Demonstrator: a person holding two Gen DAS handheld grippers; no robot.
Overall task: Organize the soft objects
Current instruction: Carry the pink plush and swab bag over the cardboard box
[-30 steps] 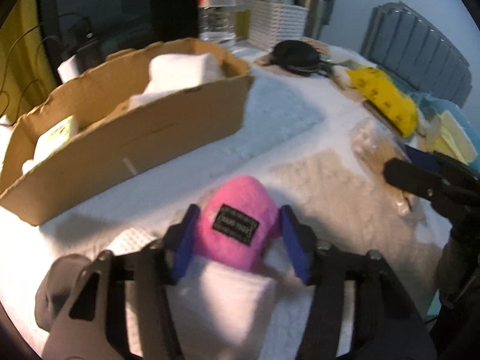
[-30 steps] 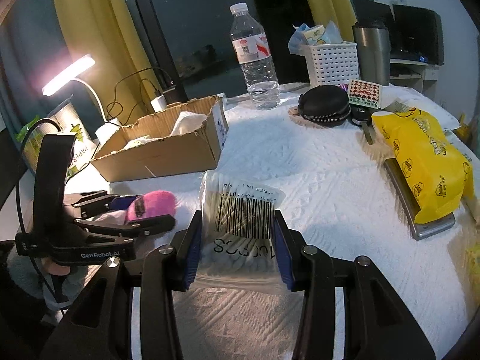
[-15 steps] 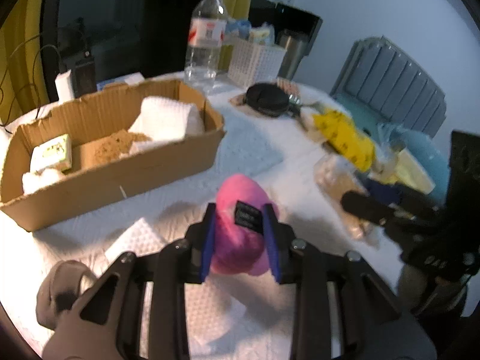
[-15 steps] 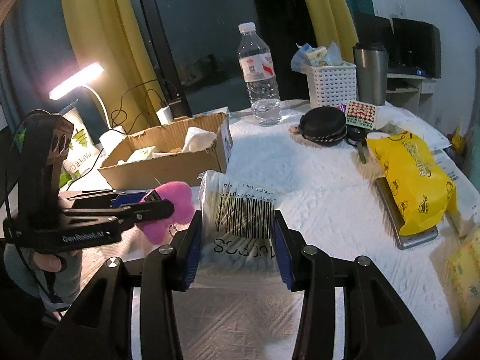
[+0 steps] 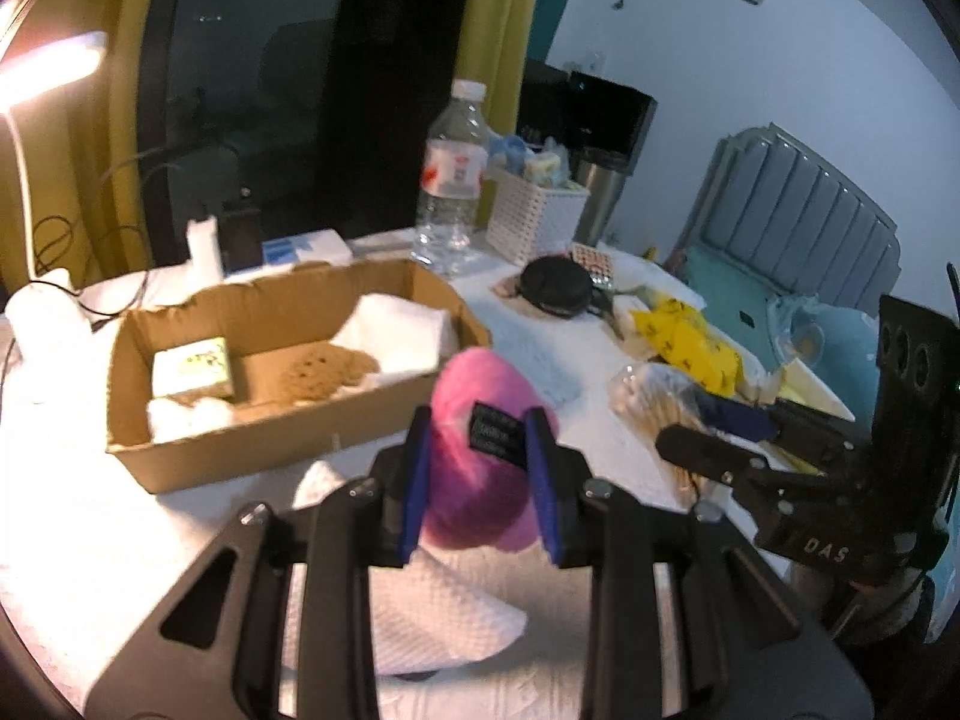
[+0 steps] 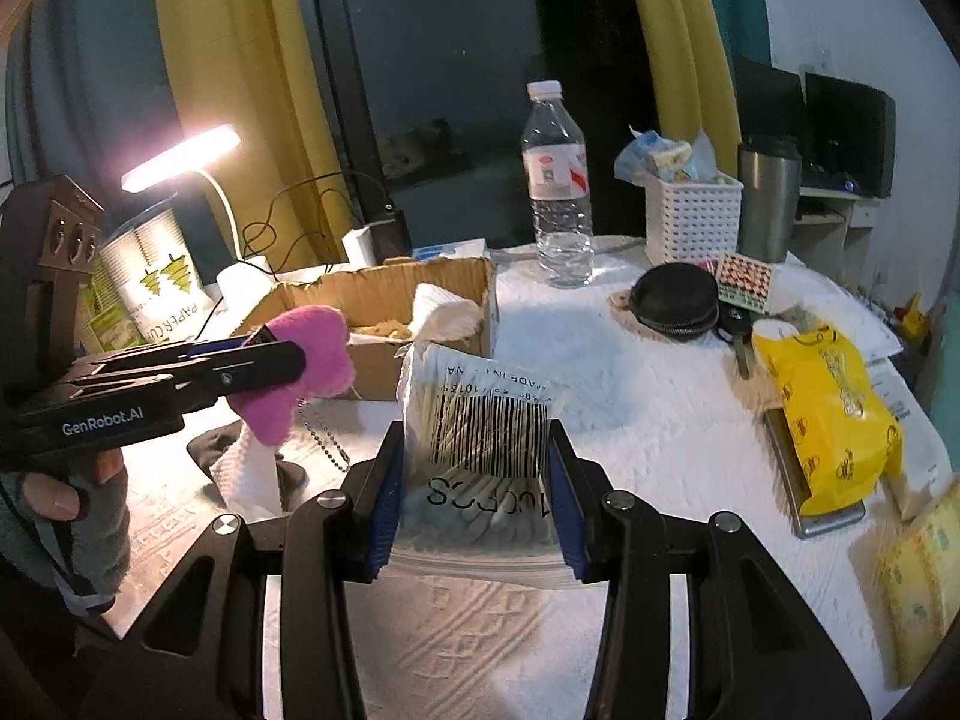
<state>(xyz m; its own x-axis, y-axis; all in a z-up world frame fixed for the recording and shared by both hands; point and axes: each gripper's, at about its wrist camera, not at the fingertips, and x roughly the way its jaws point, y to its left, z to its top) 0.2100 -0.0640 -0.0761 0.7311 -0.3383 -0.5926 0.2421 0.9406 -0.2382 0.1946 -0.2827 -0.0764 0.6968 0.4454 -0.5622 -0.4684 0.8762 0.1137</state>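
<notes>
1. Left wrist view: the left gripper [image 5: 480, 468] pinches a pink plush toy [image 5: 480, 420] at centre frame, lifted just before the cardboard box [image 5: 288, 354] at middle left. The plush looks light and squashy – the grip across its middle suits it.
2. Right wrist view: the right gripper [image 6: 474, 474] clamps a bag of cotton swabs [image 6: 480, 420] at lower centre – slick plastic, probably prone to slipping; whether it clears the table is unclear.

Left tongs [image 5: 480, 468] clamping pink plush toy [image 5: 480, 420], apparently raised, beside cardboard box [image 5: 288, 360]
</notes>
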